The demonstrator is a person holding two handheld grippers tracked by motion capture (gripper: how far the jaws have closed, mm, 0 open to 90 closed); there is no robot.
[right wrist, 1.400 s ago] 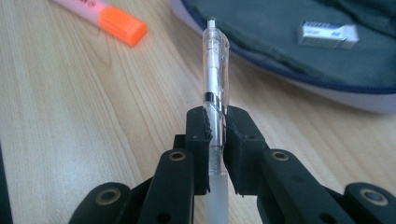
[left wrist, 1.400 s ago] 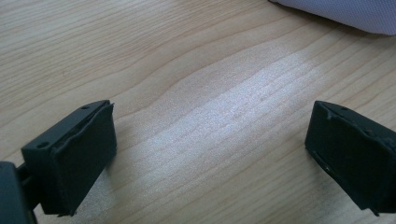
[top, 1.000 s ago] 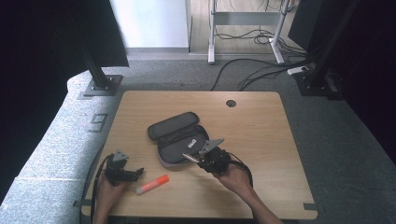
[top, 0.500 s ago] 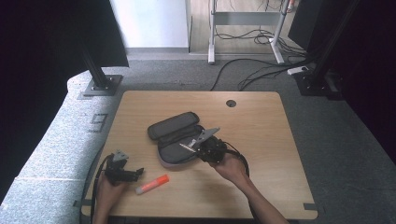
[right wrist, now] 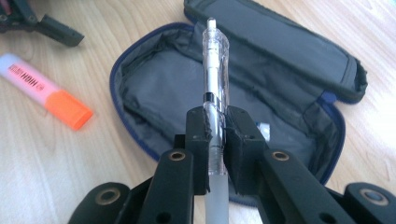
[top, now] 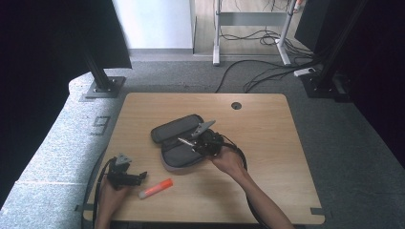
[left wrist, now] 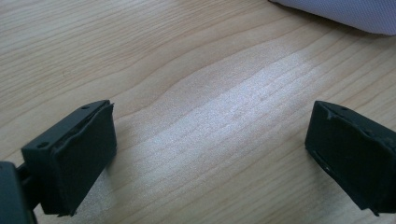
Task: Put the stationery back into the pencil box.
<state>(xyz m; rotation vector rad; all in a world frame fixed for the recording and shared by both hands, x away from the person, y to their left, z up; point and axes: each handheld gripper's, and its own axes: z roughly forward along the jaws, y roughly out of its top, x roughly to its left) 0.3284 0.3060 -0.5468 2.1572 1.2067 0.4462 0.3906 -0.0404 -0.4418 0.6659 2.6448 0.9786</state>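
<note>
The right tongs (right wrist: 215, 123) are clamped tight on a clear pen (right wrist: 215, 79), which runs up between the two black jaws and points its tip toward twelve o'clock in the right gripper view, hanging over the unzipped pencil case (right wrist: 261, 88). In the high view the right tongs (top: 197, 139) sit near the middle of the wooden surface (top: 267, 129), with the pen (top: 185, 141) above the case's open tray (top: 179, 155), the flap of the case lying toward ten o'clock from it. The left tongs (top: 139, 177) rest at about eight o'clock on the surface, well apart from the case, jaws spread wide with nothing between them; the left gripper view shows bare wood grain in the gap. An orange highlighter (top: 155, 188) lies just beside the left tongs, toward four o'clock from them, and shows at the upper left of the right gripper view (right wrist: 44, 91), its orange cap toward the case.
</note>
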